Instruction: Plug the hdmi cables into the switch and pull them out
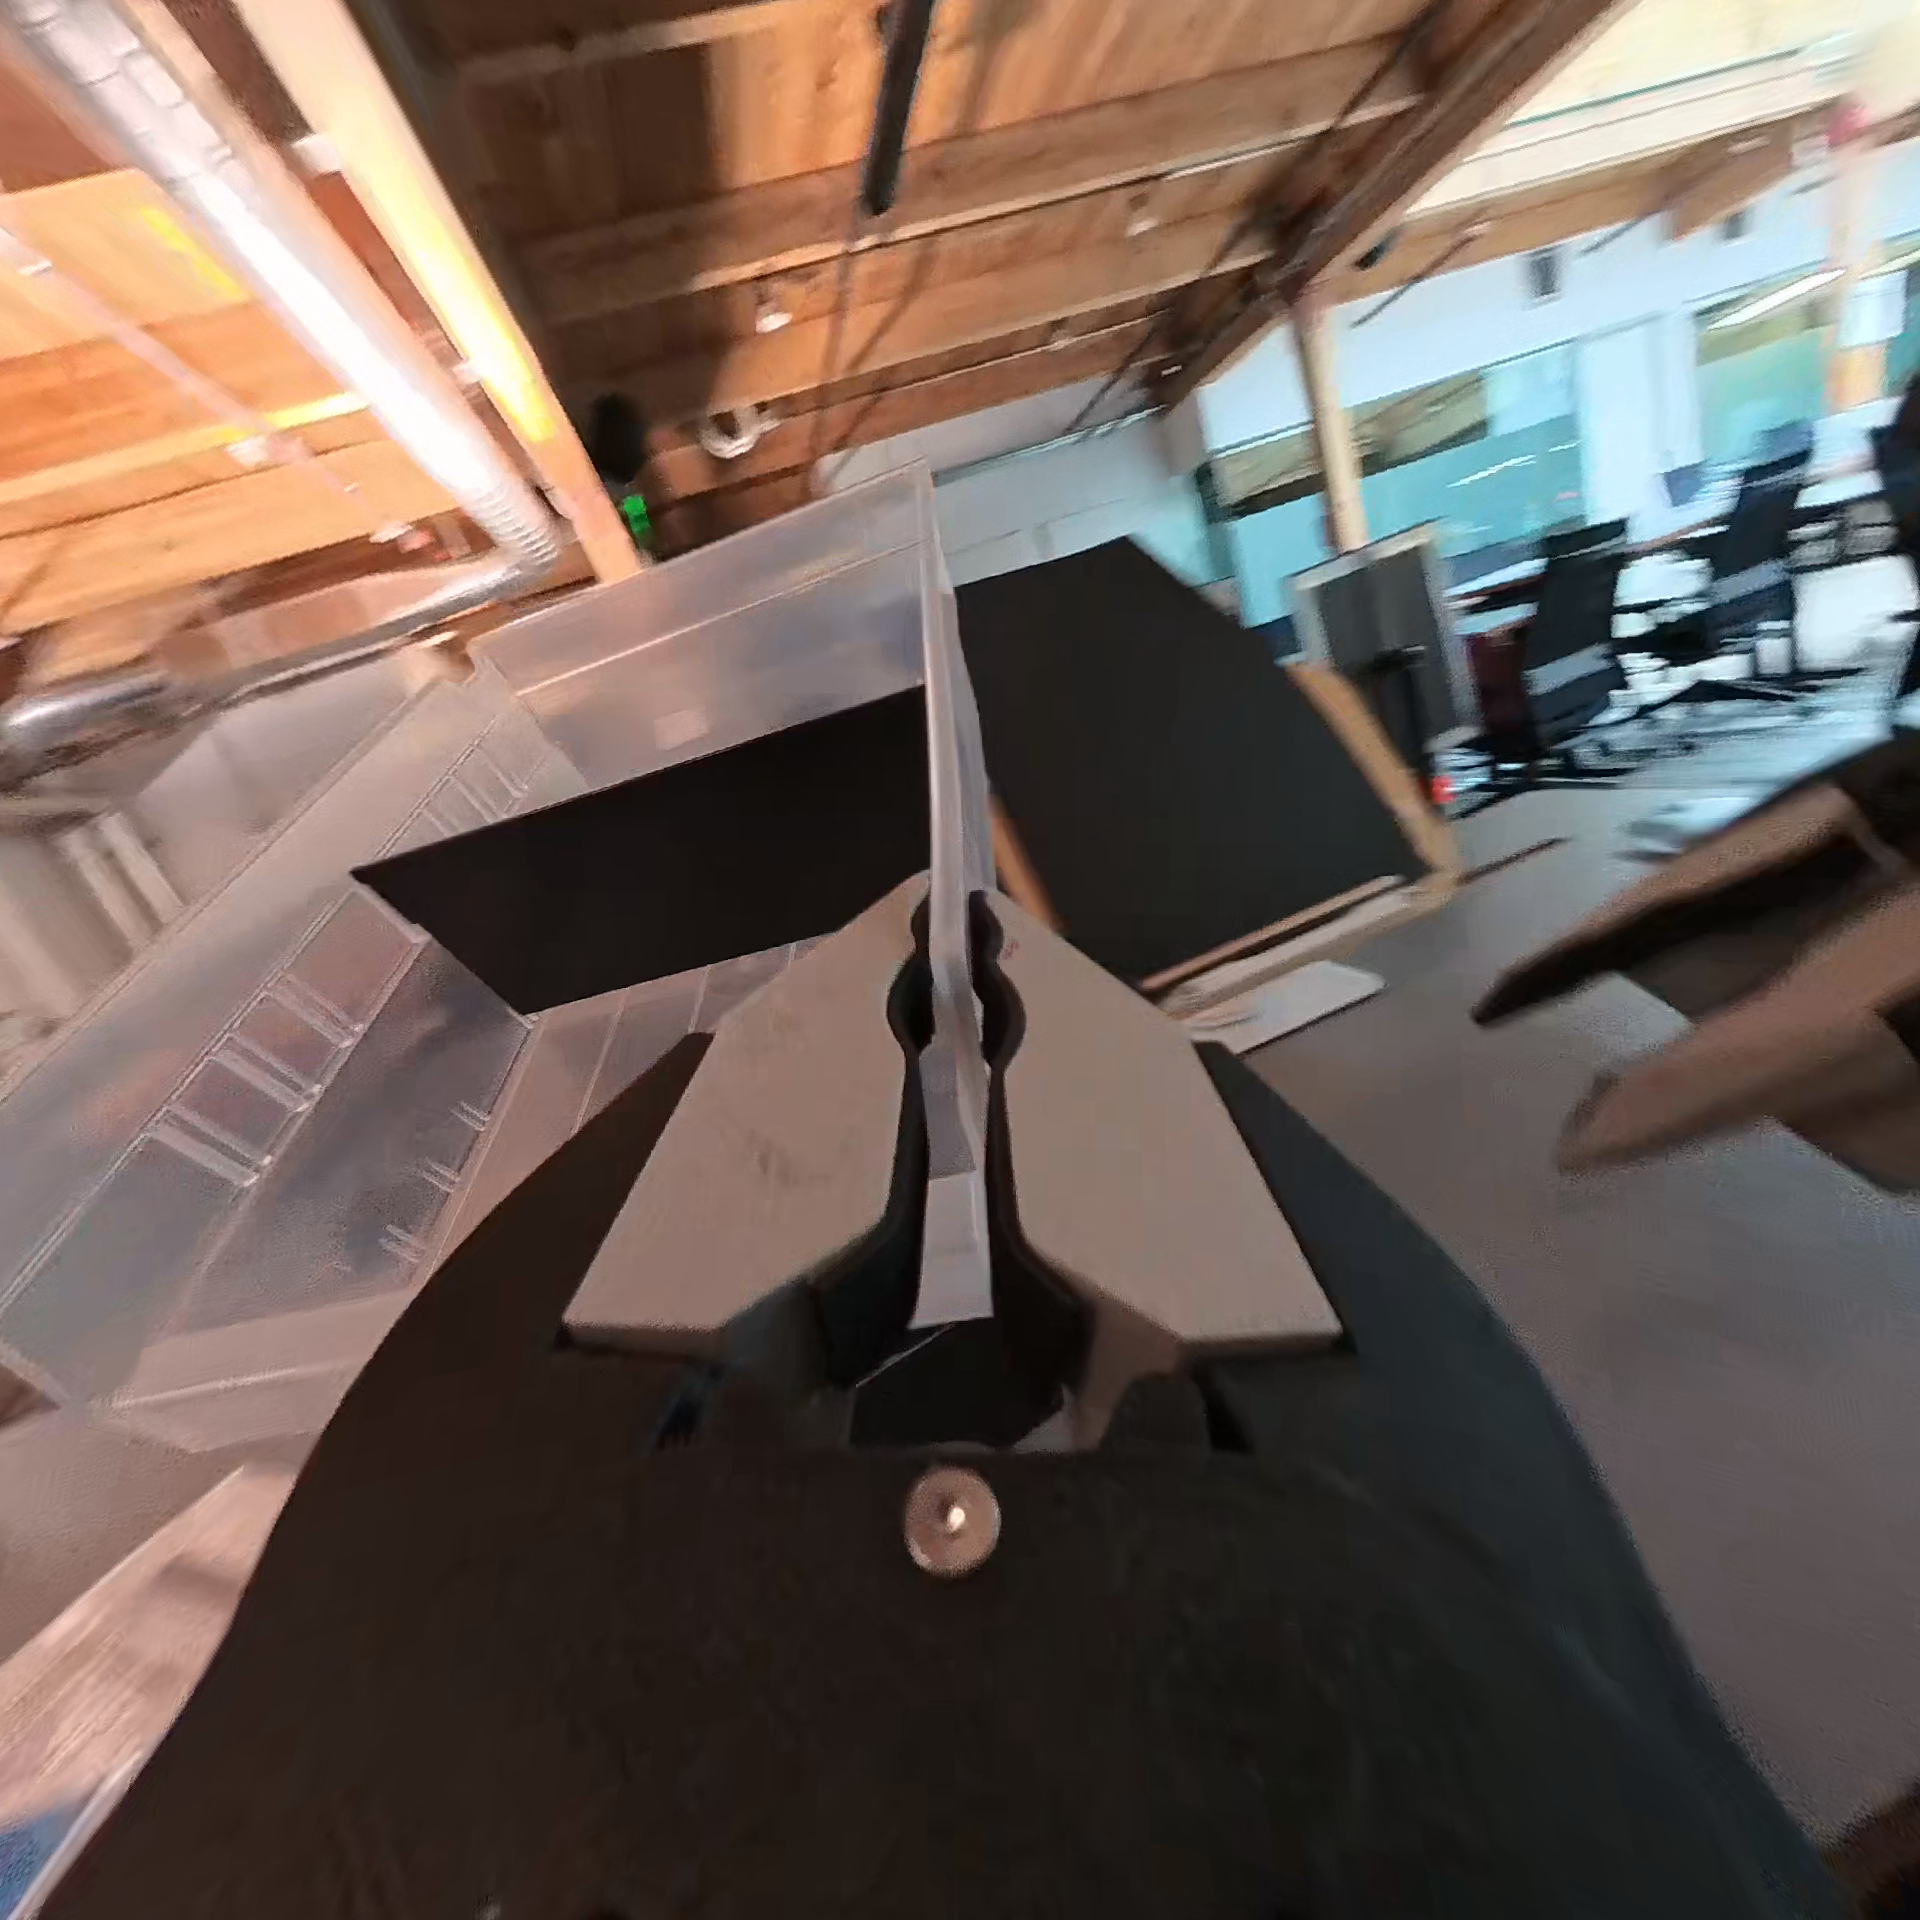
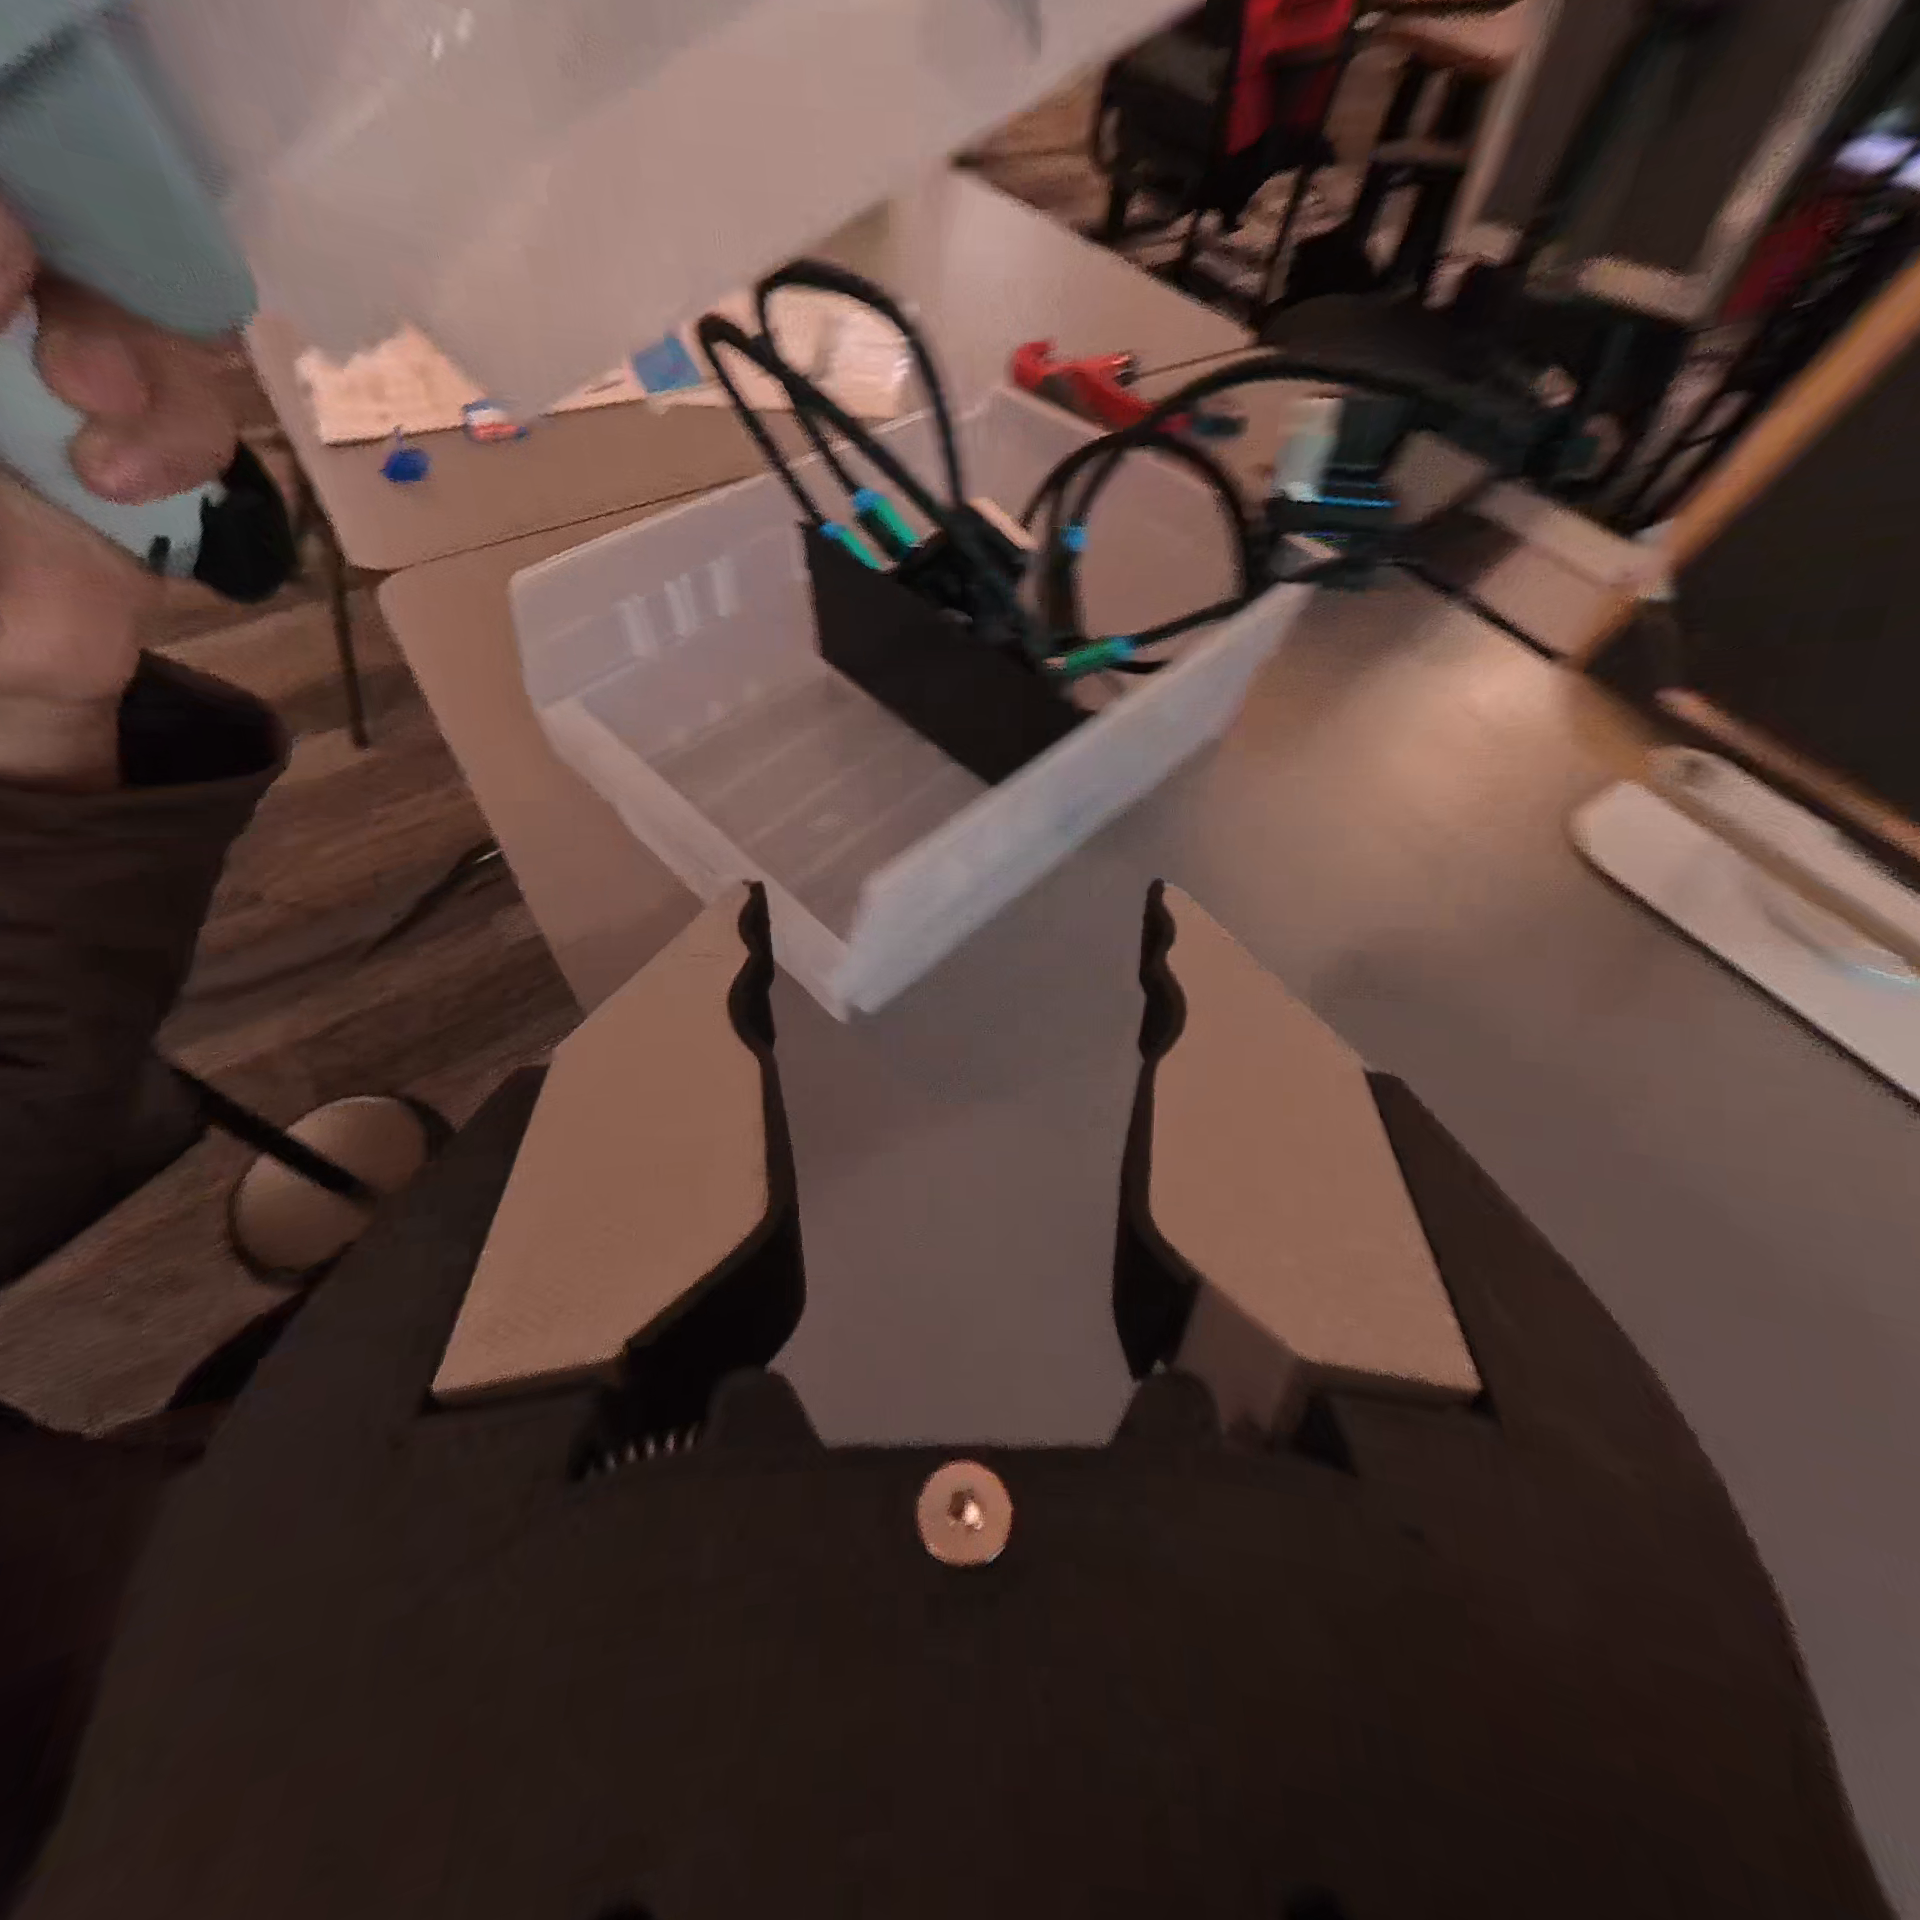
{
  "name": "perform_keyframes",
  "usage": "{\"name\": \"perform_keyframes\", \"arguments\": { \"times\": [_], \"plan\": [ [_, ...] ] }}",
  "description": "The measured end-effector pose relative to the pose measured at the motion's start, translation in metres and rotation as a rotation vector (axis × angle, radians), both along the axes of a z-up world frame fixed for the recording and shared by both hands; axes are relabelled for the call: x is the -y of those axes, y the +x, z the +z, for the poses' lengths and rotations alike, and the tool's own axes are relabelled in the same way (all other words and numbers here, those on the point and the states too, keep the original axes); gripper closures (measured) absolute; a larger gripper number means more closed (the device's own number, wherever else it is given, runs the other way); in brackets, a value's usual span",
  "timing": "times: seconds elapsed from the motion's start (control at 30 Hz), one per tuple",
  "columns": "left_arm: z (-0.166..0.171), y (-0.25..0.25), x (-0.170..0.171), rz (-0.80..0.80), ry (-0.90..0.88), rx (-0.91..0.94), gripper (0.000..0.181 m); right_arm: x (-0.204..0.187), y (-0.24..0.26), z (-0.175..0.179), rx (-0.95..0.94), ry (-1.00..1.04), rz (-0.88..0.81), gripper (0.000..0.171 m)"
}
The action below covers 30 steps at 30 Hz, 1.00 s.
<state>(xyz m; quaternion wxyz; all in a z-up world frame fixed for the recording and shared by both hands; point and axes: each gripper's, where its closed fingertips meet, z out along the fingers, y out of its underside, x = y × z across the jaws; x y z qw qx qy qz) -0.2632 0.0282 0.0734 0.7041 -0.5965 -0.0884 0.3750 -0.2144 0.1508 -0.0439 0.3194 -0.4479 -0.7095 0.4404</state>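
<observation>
Left gripper (image 1: 951, 971): fingers pressed together on the thin edge of a clear plastic lid (image 1: 717, 644), which it holds raised and tilted; wooden ceiling beams show behind it. Right gripper (image 2: 956, 956): fingers spread wide, nothing between them, held low over the grey table (image 2: 1403, 831), just short of the near corner of the bin.

Clear plastic bin (image 2: 727, 748): open, on the table ahead of the right gripper. Contents: a black divider panel (image 2: 914, 644) across the middle; behind it, in the far half, black HDMI cables (image 2: 842, 395) in loops with green and blue bands at their ends, bunched around a dark block that may be the switch (too blurred to tell). Near half holds nothing visible.

Surroundings: red tool (image 2: 1070, 374) and small blue items (image 2: 400, 462) on the table beyond the bin; white plate (image 2: 1745, 914) to the right; office chairs (image 1: 1579, 644) in the background.

Person's hand (image 2: 125, 416) at upper left of the right wrist view, in a dark sleeve.
</observation>
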Motion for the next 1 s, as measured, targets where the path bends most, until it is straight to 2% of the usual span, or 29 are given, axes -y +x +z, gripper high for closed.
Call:
{"name": "perform_keyframes", "arguments": {
  "times": [0.1,0.2,0.33,0.47,0.53,0.57,0.6,0.7,0.77,0.83,0.9,0.93,1.0],
  "plan": [
    [-0.015,0.054,-0.063,-0.178,-0.077,-0.047,0.181,-0.065,0.043,0.012,-0.035,0.015,-0.098,0.103],
    [-0.045,0.109,-0.123,-0.354,-0.158,-0.041,0.180,-0.115,0.091,0.000,0.040,0.005,-0.142,0.102],
    [-0.097,0.163,-0.191,-0.541,-0.243,0.049,0.179,-0.187,0.140,-0.017,0.088,0.057,-0.322,0.103],
    [-0.153,0.179,-0.249,-0.588,-0.315,0.189,0.178,-0.220,0.166,-0.033,0.141,0.052,-0.404,0.103],
    [-0.188,0.184,-0.269,-0.598,-0.446,0.268,0.176,-0.220,0.166,-0.037,0.145,0.051,-0.399,0.103],
    [-0.197,0.197,-0.273,-0.671,-0.488,0.297,0.178,-0.216,0.164,-0.039,0.143,0.055,-0.385,0.103],
    [-0.197,0.196,-0.273,-0.653,-0.477,0.324,0.178,-0.210,0.160,-0.041,0.139,0.063,-0.363,0.104],
    [-0.167,0.193,-0.250,-0.683,-0.394,0.340,0.156,-0.178,0.145,-0.043,0.115,0.103,-0.268,0.105],
    [-0.151,0.185,-0.224,-0.708,-0.392,0.352,0.152,-0.147,0.133,-0.040,0.084,0.130,-0.168,0.105],
    [-0.140,0.158,-0.199,-0.629,-0.388,0.349,0.150,-0.108,0.122,-0.040,0.071,0.143,-0.043,0.106],
    [-0.140,0.124,-0.174,-0.517,-0.401,0.351,0.144,-0.078,0.115,-0.055,0.128,0.193,0.058,0.105],
    [-0.146,0.105,-0.163,-0.457,-0.416,0.362,0.141,-0.076,0.111,-0.069,0.187,0.249,0.056,0.105],
    [-0.164,0.067,-0.142,-0.330,-0.453,0.401,0.136,-0.100,0.110,-0.094,0.322,0.371,-0.033,0.105]
  ]
}}
